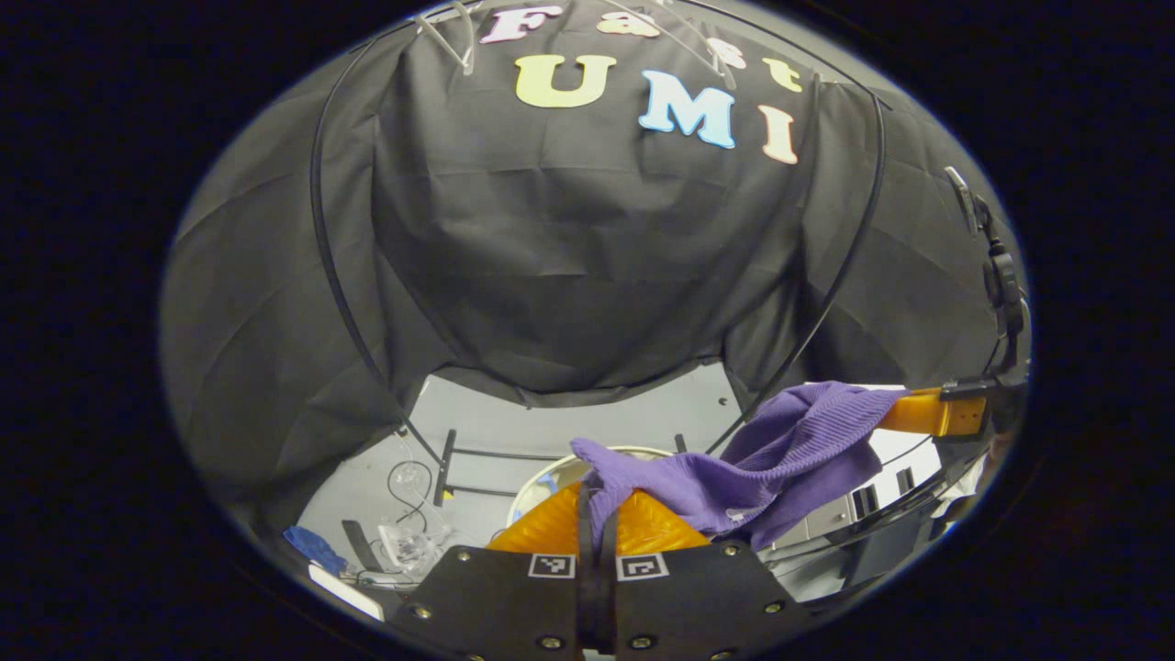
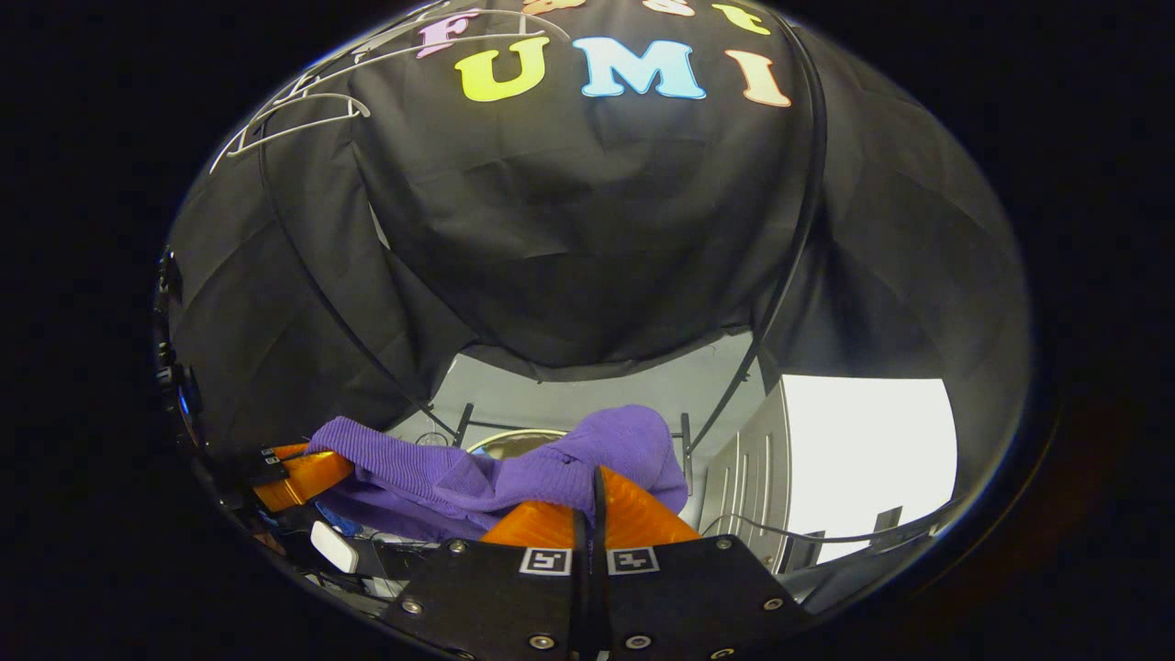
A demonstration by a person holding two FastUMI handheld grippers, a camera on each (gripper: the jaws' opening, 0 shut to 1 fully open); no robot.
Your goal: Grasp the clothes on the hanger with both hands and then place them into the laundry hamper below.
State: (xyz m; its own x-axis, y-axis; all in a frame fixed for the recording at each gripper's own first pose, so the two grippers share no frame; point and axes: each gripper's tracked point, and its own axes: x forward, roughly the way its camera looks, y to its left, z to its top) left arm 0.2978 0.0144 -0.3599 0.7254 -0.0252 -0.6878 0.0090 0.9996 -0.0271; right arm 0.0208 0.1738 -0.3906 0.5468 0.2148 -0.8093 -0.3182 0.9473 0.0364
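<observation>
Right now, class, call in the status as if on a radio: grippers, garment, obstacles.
Left gripper shut on purple garment. Right gripper shut on its other end. Garment hangs between them, above the hamper rim. Nothing blocking the drop.

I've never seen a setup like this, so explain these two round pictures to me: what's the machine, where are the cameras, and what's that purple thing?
No robot here: a person holds a two-finger gripper in each hand, each carrying a fisheye camera looking along its fingers. In the left gripper view, the left gripper is shut on a purple knitted garment; the right gripper holds its far end. The right gripper view mirrors this. Below, a round hamper rim shows behind the cloth. Empty hangers hang above.
</observation>
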